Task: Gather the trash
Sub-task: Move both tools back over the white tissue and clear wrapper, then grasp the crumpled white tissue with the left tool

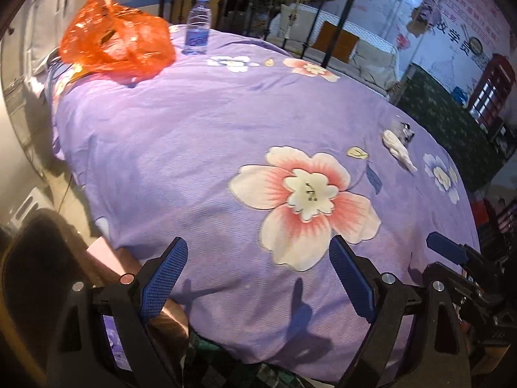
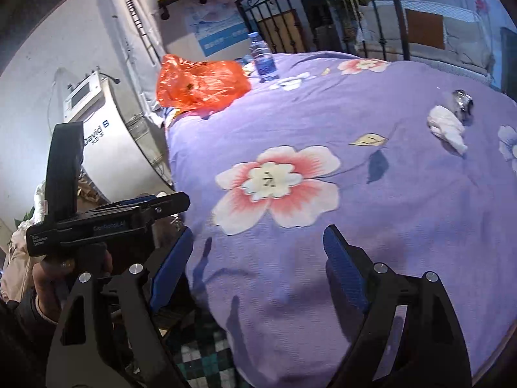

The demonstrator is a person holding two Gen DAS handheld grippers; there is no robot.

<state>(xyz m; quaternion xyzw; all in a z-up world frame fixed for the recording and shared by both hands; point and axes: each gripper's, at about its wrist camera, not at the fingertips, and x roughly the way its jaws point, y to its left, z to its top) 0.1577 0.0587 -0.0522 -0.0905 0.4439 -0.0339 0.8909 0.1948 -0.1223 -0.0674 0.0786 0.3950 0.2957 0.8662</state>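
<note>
A crumpled white tissue (image 1: 399,150) lies on the purple flowered bed cover (image 1: 194,148) at the right, with a small clear crumpled wrapper (image 1: 404,129) just behind it. Both show in the right wrist view, the tissue (image 2: 447,127) and the wrapper (image 2: 462,102). An orange plastic bag (image 1: 116,45) (image 2: 200,84) sits at the far left corner. A water bottle (image 1: 197,26) (image 2: 263,58) stands next to it. My left gripper (image 1: 258,268) is open and empty over the near edge. My right gripper (image 2: 255,258) is open and empty, also near the front edge.
A black metal bed frame (image 1: 258,0) stands behind the bed. A white machine (image 2: 106,123) stands left of the bed. The left gripper's body (image 2: 97,220) shows at the left of the right wrist view. A dark patterned carpet (image 1: 446,113) lies to the right.
</note>
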